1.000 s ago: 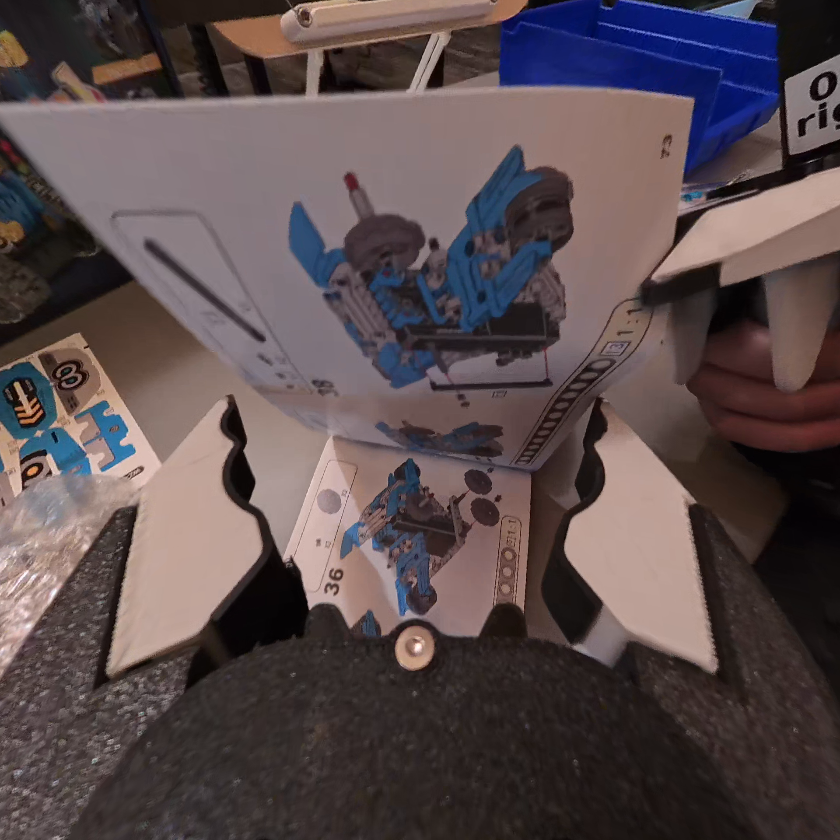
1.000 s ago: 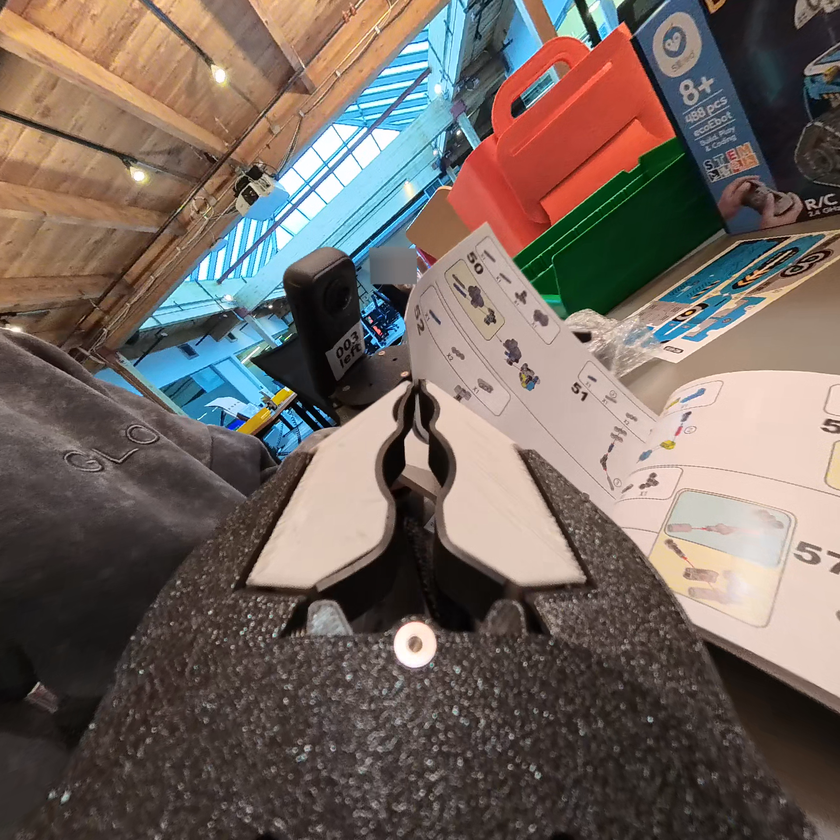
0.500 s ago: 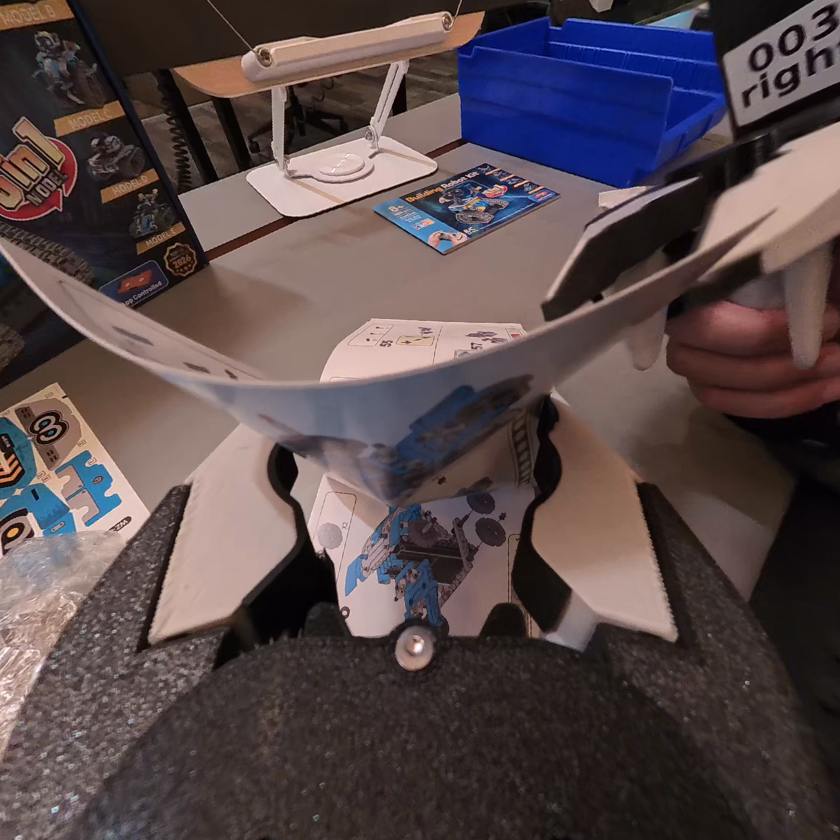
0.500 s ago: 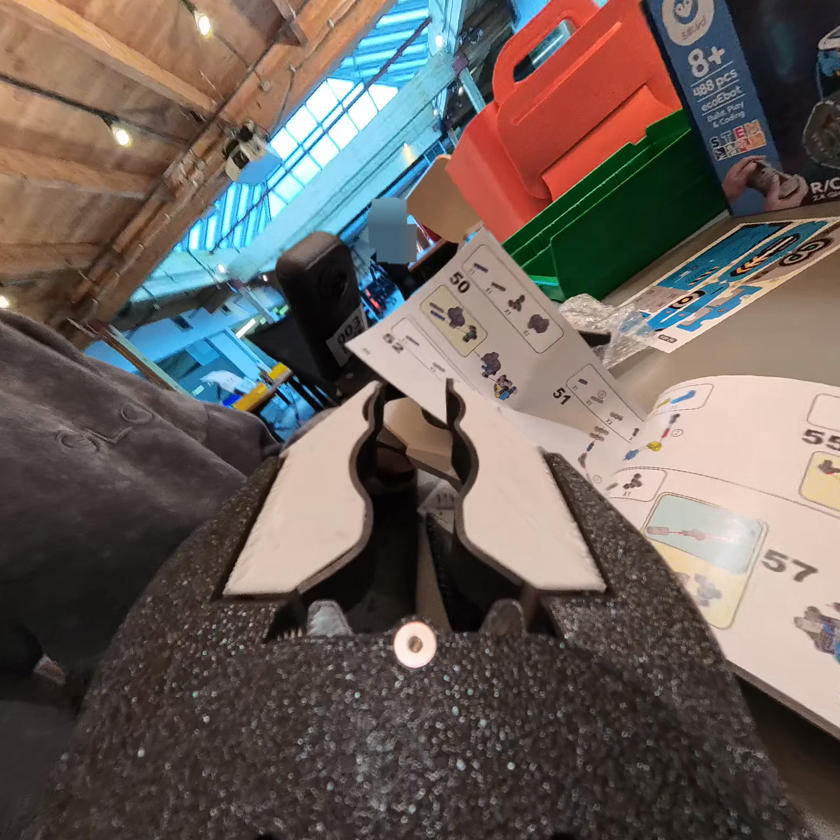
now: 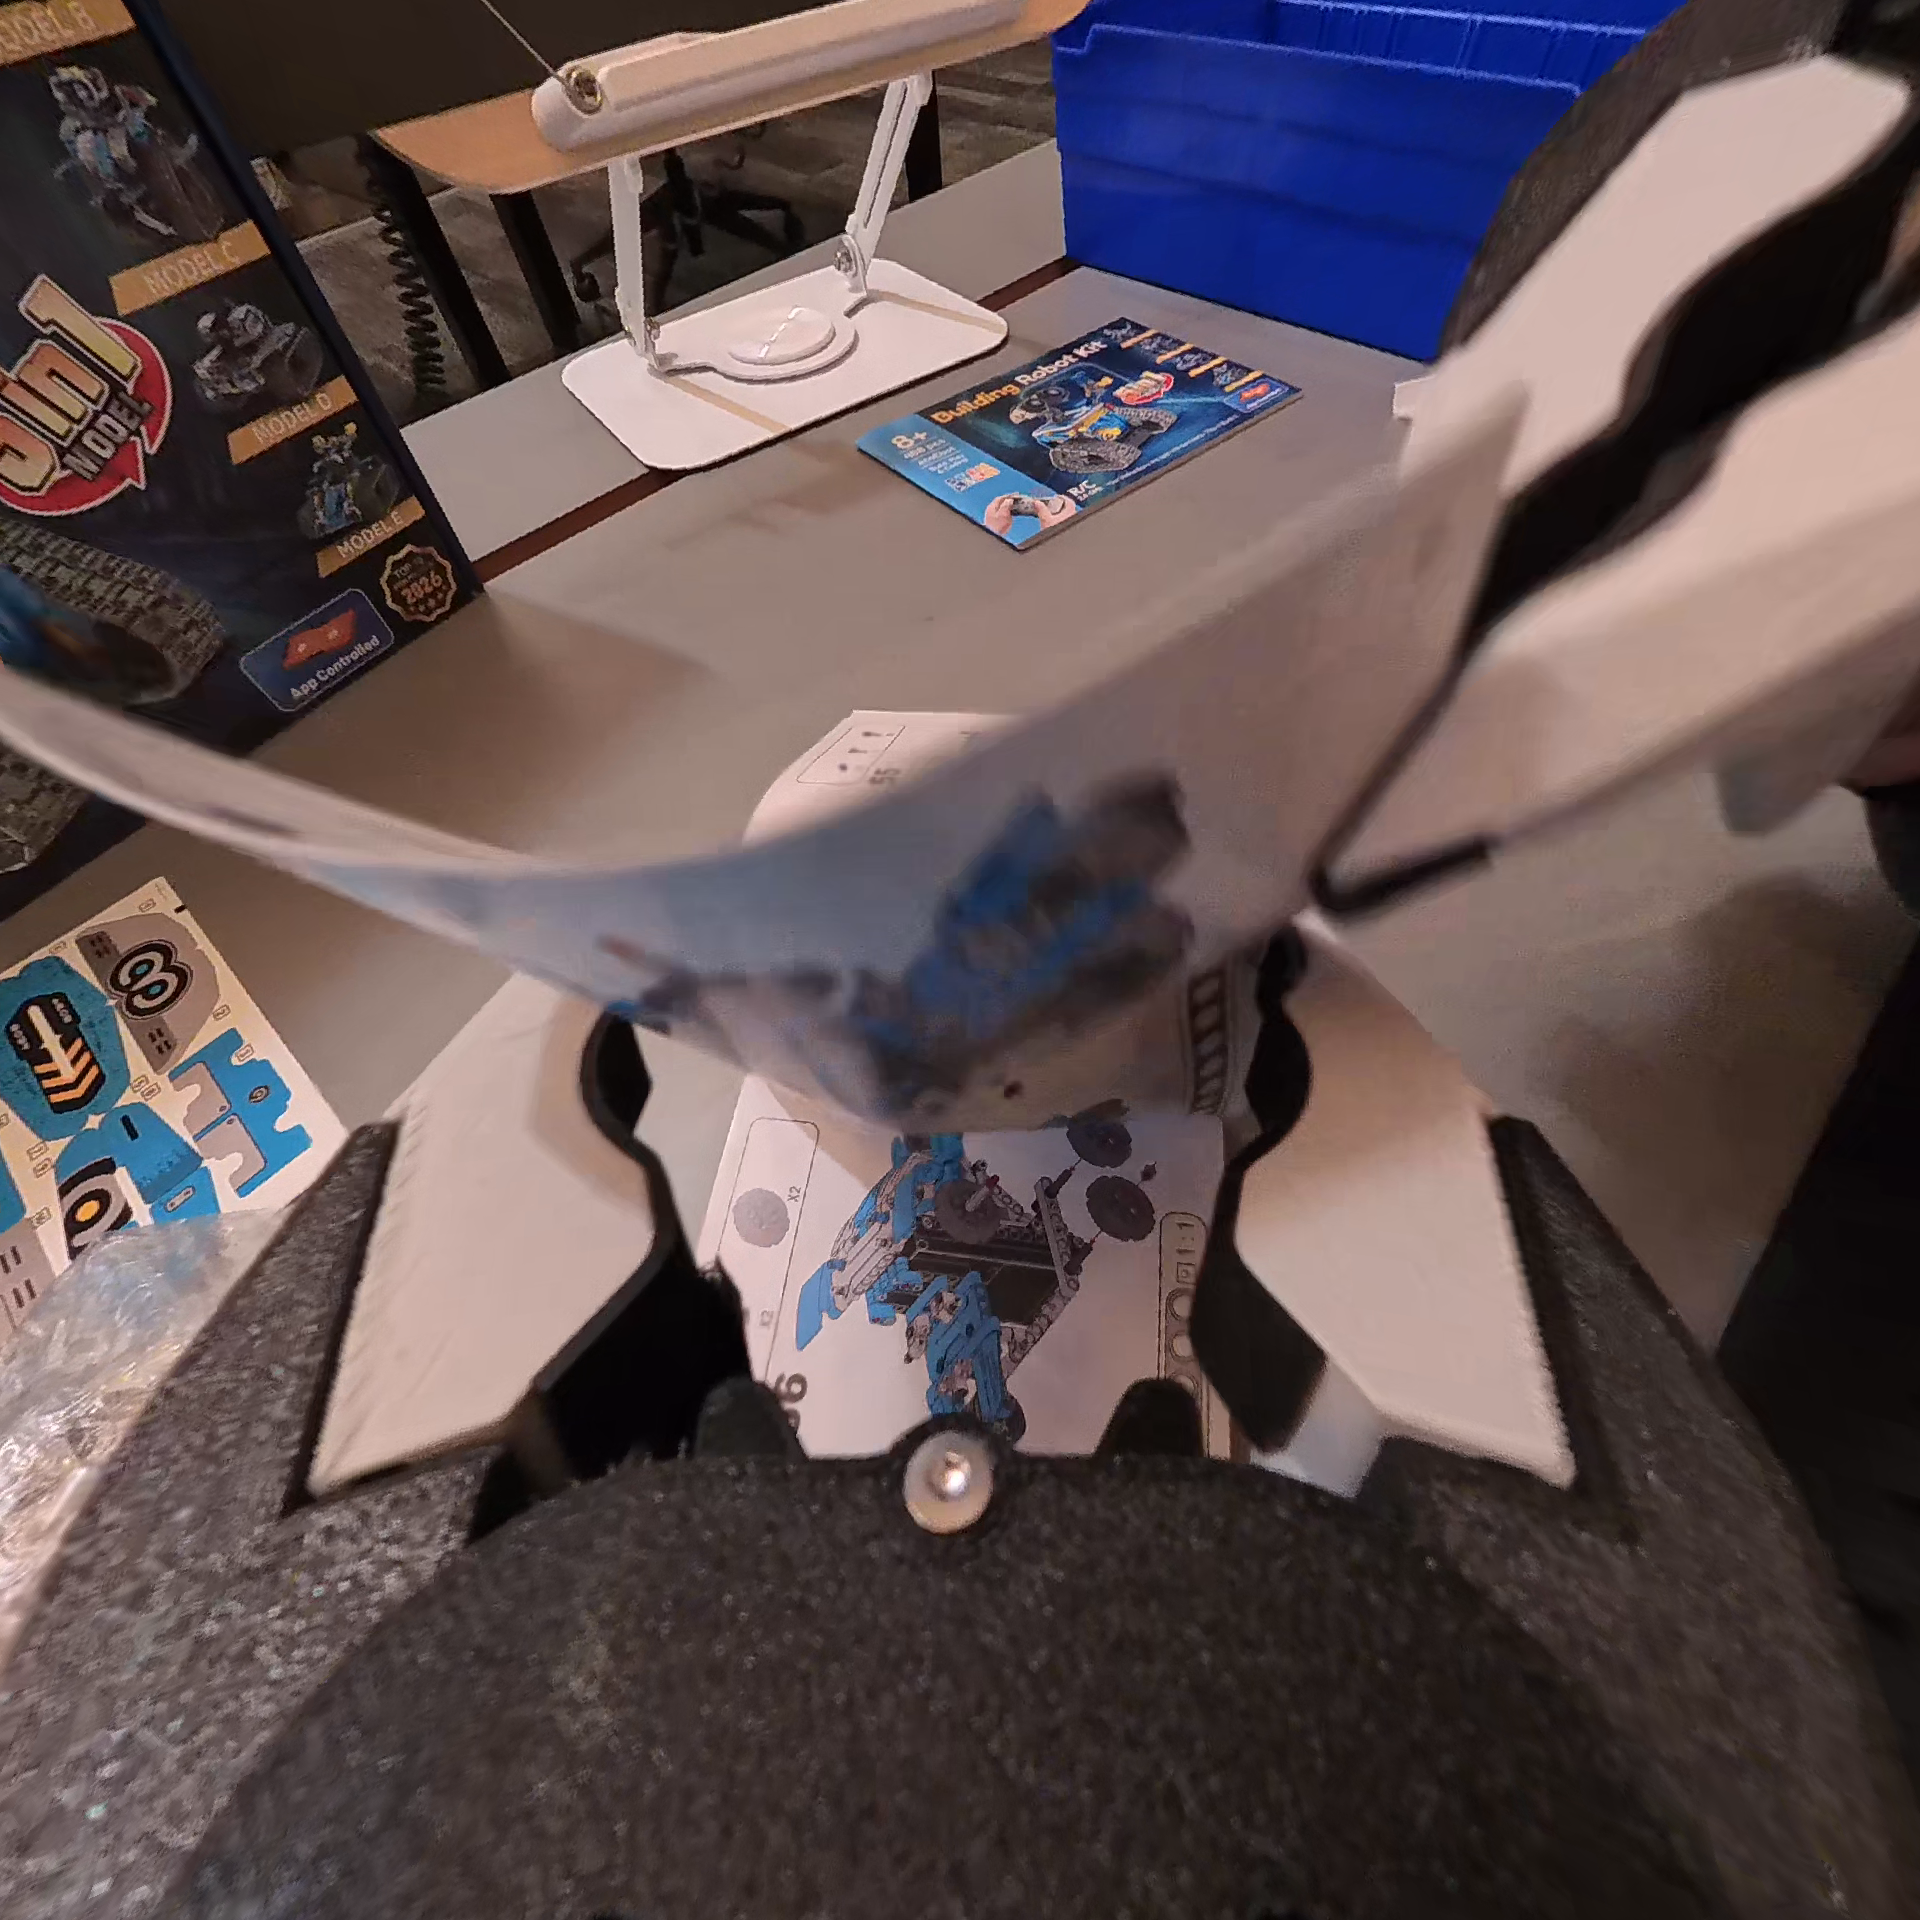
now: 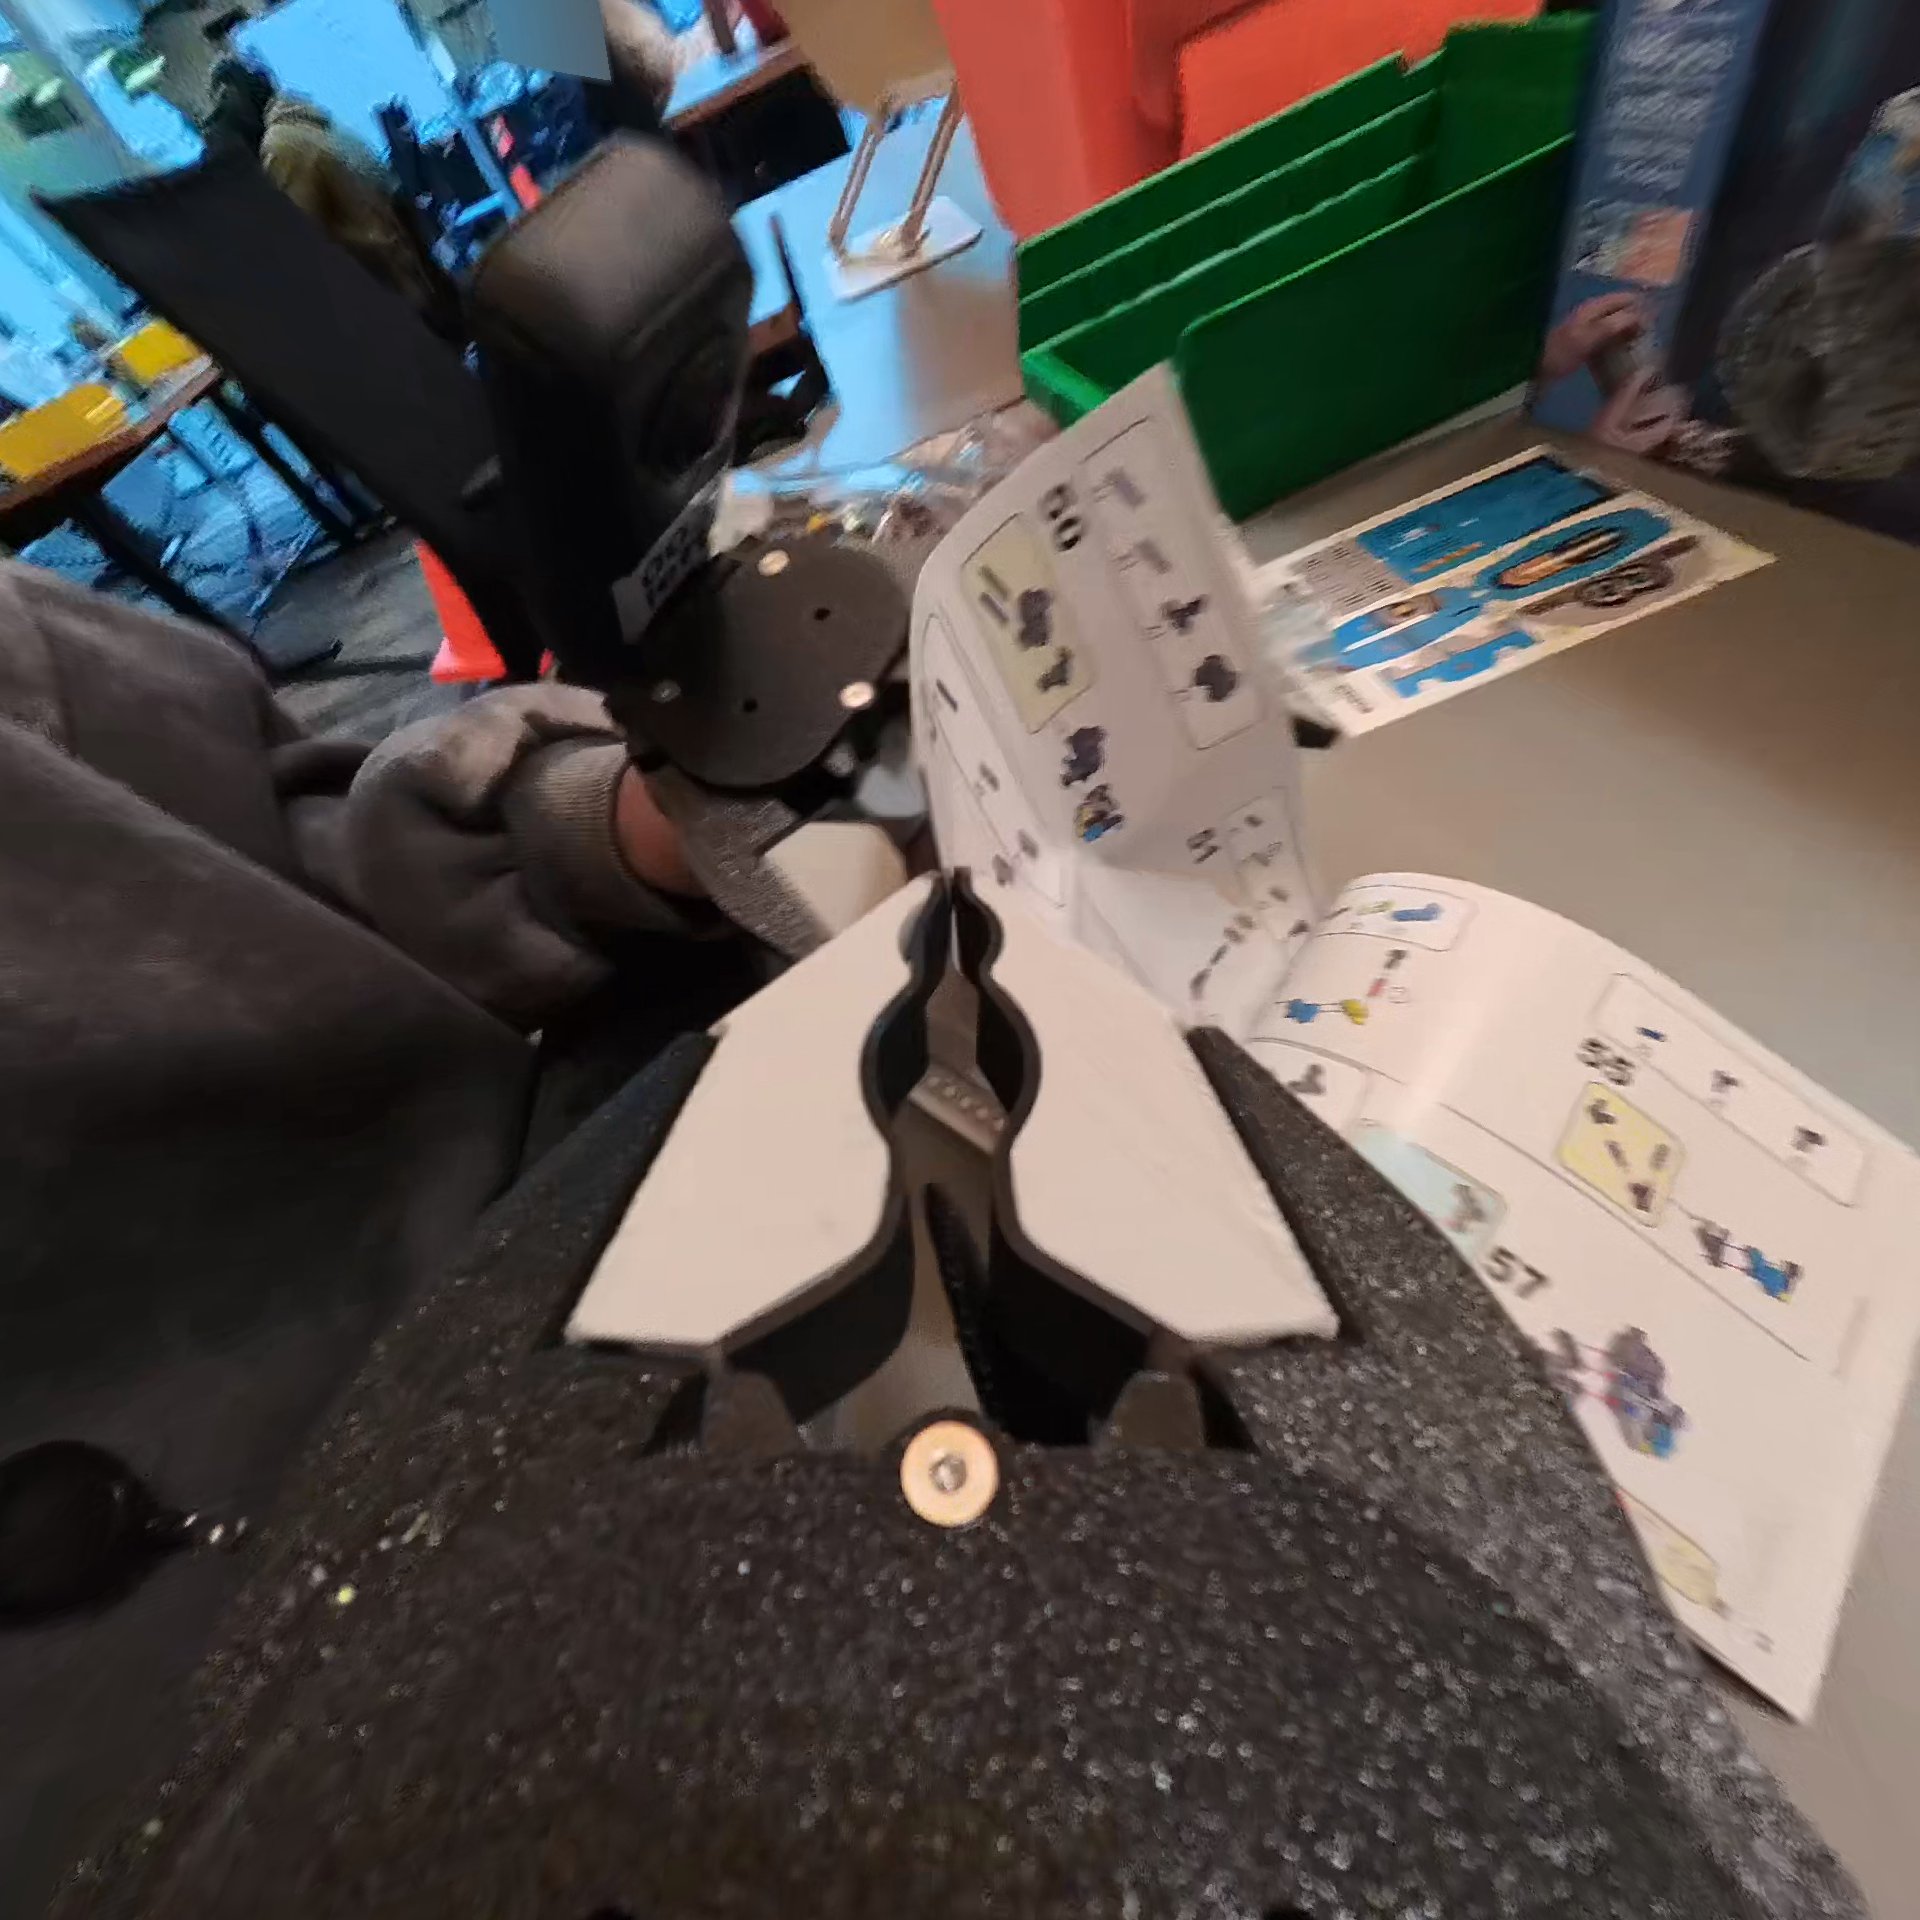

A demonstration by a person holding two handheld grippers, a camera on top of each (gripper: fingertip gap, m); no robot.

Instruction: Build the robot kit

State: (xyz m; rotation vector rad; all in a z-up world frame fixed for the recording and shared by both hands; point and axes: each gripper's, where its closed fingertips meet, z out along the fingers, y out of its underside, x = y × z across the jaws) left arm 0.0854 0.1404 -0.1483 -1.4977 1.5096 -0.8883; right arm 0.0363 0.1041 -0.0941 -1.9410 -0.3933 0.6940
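Note:
An open instruction booklet (image 5: 966, 1247) lies on the grey table. My left gripper (image 5: 945, 1008) is open, its fingers spread wide just above the booklet's near page. My right gripper (image 5: 1392, 873) comes in from the upper right and is shut on the edge of one page (image 5: 727, 810). That page is lifted and bends in a curve over the left gripper's fingers. In the right wrist view my right gripper (image 6: 951, 899) is shut with a strip of the page between its jaws. The lifted page (image 6: 1101, 644) stands beside it, with the flat booklet (image 6: 1558, 1195) to the right and the left gripper's black body (image 6: 748, 665) behind.
A blue bin (image 5: 1299, 156), a small blue leaflet (image 5: 1081, 426) and a white stand (image 5: 779, 353) sit at the back. A dark kit box (image 5: 187, 364), a sticker sheet (image 5: 114, 1070) and a plastic bag (image 5: 94, 1351) are at left. Green bins (image 6: 1351, 312) stand beyond the booklet. The tips of one gripper are about 7 cm away from the tips of the other.
The lifted page went from standing upright to bending low over the left gripper. My right gripper moved down and toward the left gripper with the page; its view swung from the ceiling to the table.

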